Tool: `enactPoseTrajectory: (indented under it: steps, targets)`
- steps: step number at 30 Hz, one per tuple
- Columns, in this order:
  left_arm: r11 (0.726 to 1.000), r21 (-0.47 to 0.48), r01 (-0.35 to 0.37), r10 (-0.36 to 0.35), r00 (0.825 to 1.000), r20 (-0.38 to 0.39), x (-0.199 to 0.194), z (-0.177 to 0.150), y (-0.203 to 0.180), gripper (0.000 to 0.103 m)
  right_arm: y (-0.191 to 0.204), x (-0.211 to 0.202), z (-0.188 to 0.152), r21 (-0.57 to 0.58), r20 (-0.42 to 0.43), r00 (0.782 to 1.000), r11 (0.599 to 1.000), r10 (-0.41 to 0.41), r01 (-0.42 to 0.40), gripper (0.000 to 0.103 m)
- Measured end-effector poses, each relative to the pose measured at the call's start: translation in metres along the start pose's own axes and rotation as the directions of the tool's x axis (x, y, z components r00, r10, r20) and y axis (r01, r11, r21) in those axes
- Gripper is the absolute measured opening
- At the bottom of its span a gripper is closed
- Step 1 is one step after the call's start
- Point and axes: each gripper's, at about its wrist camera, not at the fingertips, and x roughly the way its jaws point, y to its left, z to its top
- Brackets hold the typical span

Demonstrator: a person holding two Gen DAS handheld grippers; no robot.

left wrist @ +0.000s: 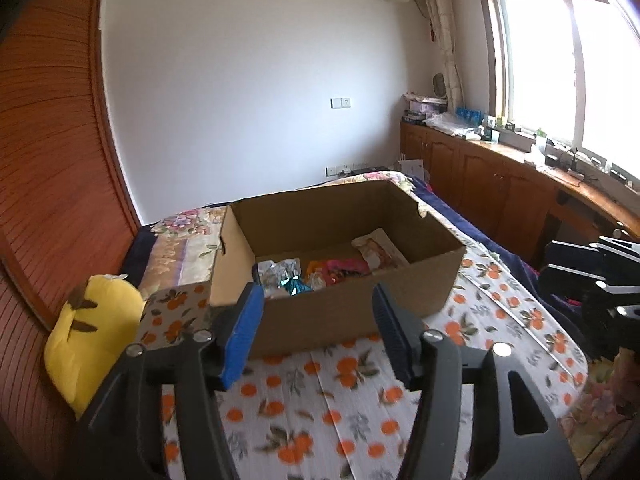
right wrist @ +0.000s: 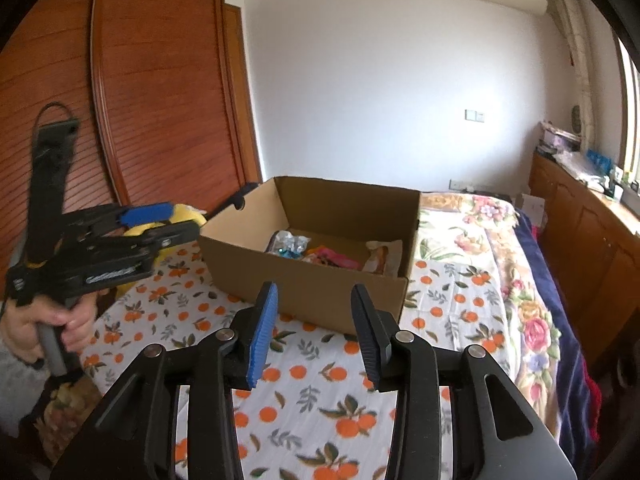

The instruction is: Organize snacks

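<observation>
An open cardboard box [left wrist: 340, 312] stands on the orange-print cloth [left wrist: 312, 400] on the bed; it also shows in the right wrist view [right wrist: 304, 292]. Inside lie several snack packets: a silver one [left wrist: 278, 270], a pink one [left wrist: 346, 268] and a pale one [left wrist: 380, 250]; the same packets show in the right wrist view [right wrist: 332, 256]. My left gripper [left wrist: 318, 320] is open and empty, just in front of the box. My right gripper [right wrist: 314, 330] is open and empty, also in front of the box. The left gripper shows in the right wrist view [right wrist: 160, 220], held by a hand.
A yellow plush toy [left wrist: 92, 332] lies at the bed's left edge beside the wooden wardrobe [left wrist: 48, 160]. A floral blanket [right wrist: 500, 260] covers the bed to the right. A wooden cabinet [left wrist: 500, 184] with clutter runs under the window.
</observation>
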Motion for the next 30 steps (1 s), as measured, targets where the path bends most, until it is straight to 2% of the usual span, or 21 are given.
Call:
enactPoseTrajectory:
  steps: [2, 6, 10, 14, 21, 26, 28, 30]
  targets:
    - [1.000, -0.014, 0.003, -0.002, 1.000, 0.017, -0.021, -0.005, -0.001, 0.066, 0.005, -0.013, -0.005, 0.000, 0.003, 1.000, 1.000, -0.019, 0.019, 0.046]
    - [1.000, -0.026, -0.003, 0.005, 0.999, 0.051, -0.058, -0.012, -0.007, 0.068, 0.015, -0.039, -0.016, 0.007, 0.010, 0.999, 0.999, -0.040, 0.040, 0.051]
    - [0.999, -0.025, -0.044, 0.045, 0.997, 0.065, -0.091, -0.020, -0.015, 0.068, 0.021, -0.065, -0.029, 0.023, 0.026, 0.997, 0.997, -0.072, 0.071, 0.066]
    - [0.999, -0.023, -0.047, 0.048, 0.997, 0.061, -0.118, -0.034, -0.025, 0.068, 0.026, -0.086, -0.041, 0.043, 0.043, 0.994, 0.994, -0.098, 0.097, 0.081]
    - [0.997, -0.017, -0.070, 0.071, 0.995, 0.074, -0.148, -0.056, -0.035, 0.071, 0.036, -0.118, -0.052, 0.067, 0.059, 0.991, 0.991, -0.117, 0.113, 0.089]
    - [0.996, -0.029, -0.080, 0.082, 0.993, 0.087, -0.160, -0.072, -0.035, 0.092, 0.044, -0.133, -0.061, 0.077, 0.069, 0.990, 0.990, -0.126, 0.120, 0.096]
    - [0.995, -0.042, -0.085, 0.089, 0.992, 0.094, -0.165, -0.080, -0.034, 0.097, 0.048, -0.138, -0.065, 0.083, 0.084, 0.987, 0.988, -0.136, 0.129, 0.103]
    - [0.994, -0.054, -0.091, 0.096, 0.991, 0.095, -0.169, -0.088, -0.033, 0.100, 0.052, -0.143, -0.069, 0.085, 0.096, 0.985, 0.987, -0.143, 0.135, 0.103]
